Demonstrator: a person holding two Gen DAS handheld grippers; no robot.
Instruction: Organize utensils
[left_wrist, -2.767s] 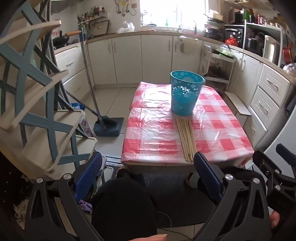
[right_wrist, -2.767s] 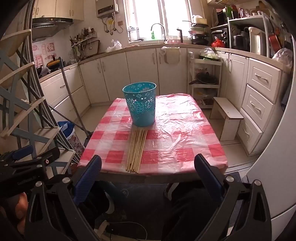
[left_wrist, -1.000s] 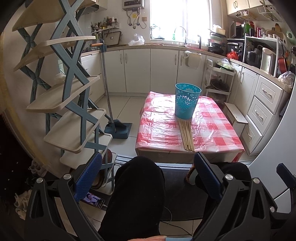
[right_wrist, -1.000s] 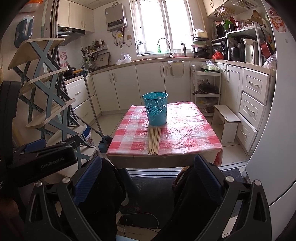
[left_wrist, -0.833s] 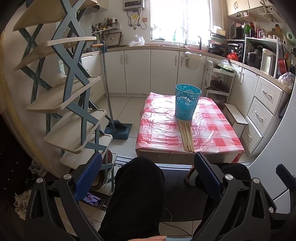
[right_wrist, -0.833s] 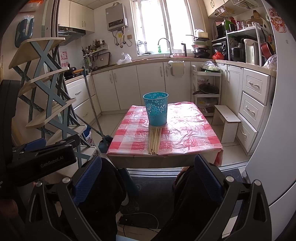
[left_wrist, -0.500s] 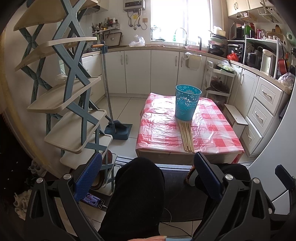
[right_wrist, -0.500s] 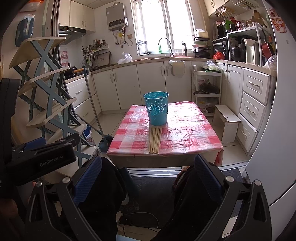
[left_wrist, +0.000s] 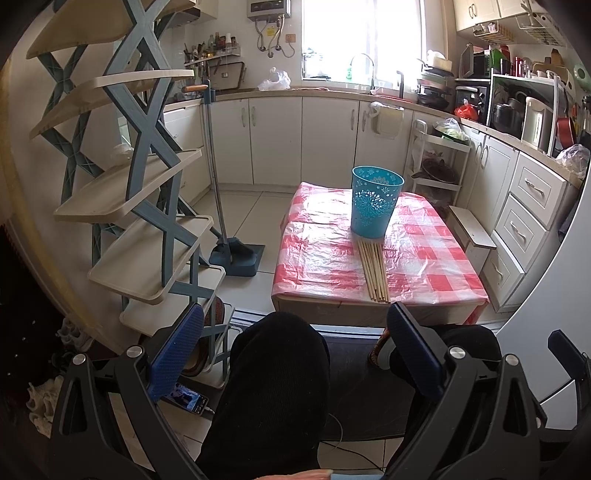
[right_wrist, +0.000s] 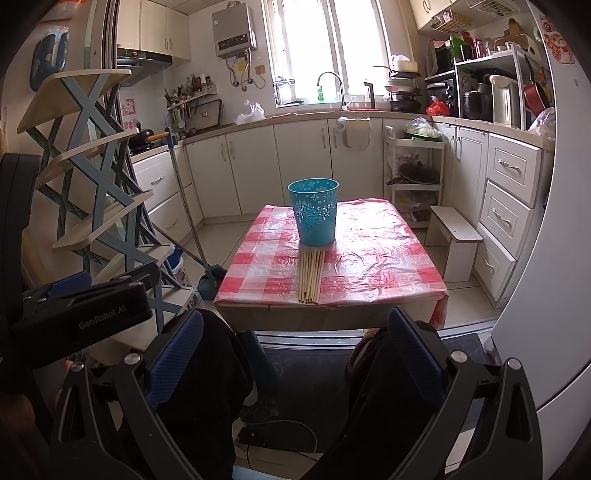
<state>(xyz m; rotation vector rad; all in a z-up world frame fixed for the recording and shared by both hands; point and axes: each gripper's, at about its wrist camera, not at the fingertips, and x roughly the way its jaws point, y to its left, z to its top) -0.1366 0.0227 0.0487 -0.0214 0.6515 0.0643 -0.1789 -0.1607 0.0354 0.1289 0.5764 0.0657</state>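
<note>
While both grippers hang low over the person's black-clad knees, well short of the work, the largest thing ahead is the low table (left_wrist: 424, 258) (right_wrist: 388, 258), draped in a red-and-white checked cloth under clear plastic. To its left stands a blue-framed stair shelf (left_wrist: 147, 166) (right_wrist: 92, 177) with pale treads, and a dustpan on a long handle (left_wrist: 236, 254) leans beside it. On the table's right a small wooden stool (left_wrist: 472, 229) (right_wrist: 456, 230) sits against the white drawers. A teal perforated bin (left_wrist: 375, 201) (right_wrist: 314, 212) stands upright near the table's middle. Touching its near base, a bundle of wooden chopsticks (left_wrist: 373, 267) (right_wrist: 311, 275) lies flat, side by side, running toward the table's near edge. The left gripper (left_wrist: 295, 354) holds nothing, its 2 blue-padded fingers (left_wrist: 177, 354) spread wide. The right gripper (right_wrist: 295, 354) is likewise empty, fingers (right_wrist: 413, 354) wide apart. A phone (left_wrist: 186, 398) with a lit screen lies on the floor by the left knee.
</note>
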